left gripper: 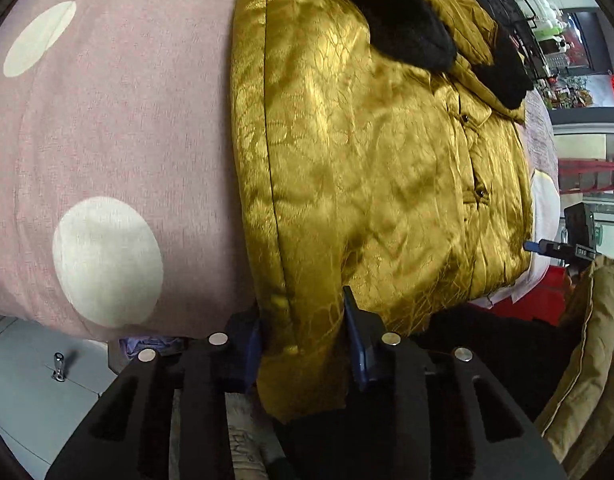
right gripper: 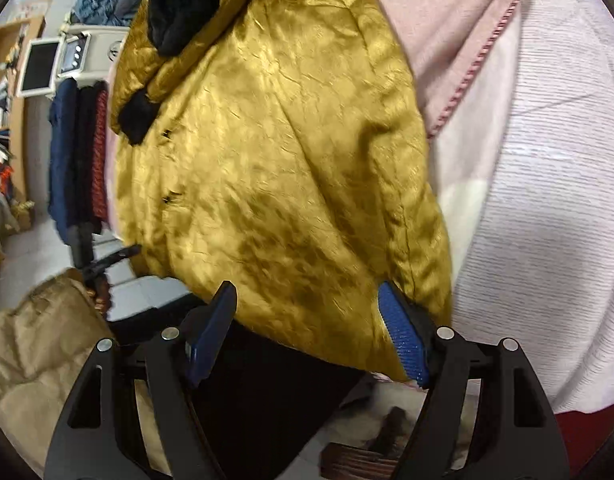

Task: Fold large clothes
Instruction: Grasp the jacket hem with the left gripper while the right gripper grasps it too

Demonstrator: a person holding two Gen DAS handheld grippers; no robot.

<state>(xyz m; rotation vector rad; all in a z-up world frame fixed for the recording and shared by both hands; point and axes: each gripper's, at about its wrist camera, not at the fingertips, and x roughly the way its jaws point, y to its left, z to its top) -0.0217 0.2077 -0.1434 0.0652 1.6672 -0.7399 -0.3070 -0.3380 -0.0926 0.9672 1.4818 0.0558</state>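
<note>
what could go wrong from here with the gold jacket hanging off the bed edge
The left gripper pinches only a narrow bunch of the shiny gold quilted jacket at its hem, so the slick fabric may slip out. The right gripper is open around the opposite hem corner; lifting now would drag the jacket unevenly across the pink spotted bed cover and spoil the fold.
</note>
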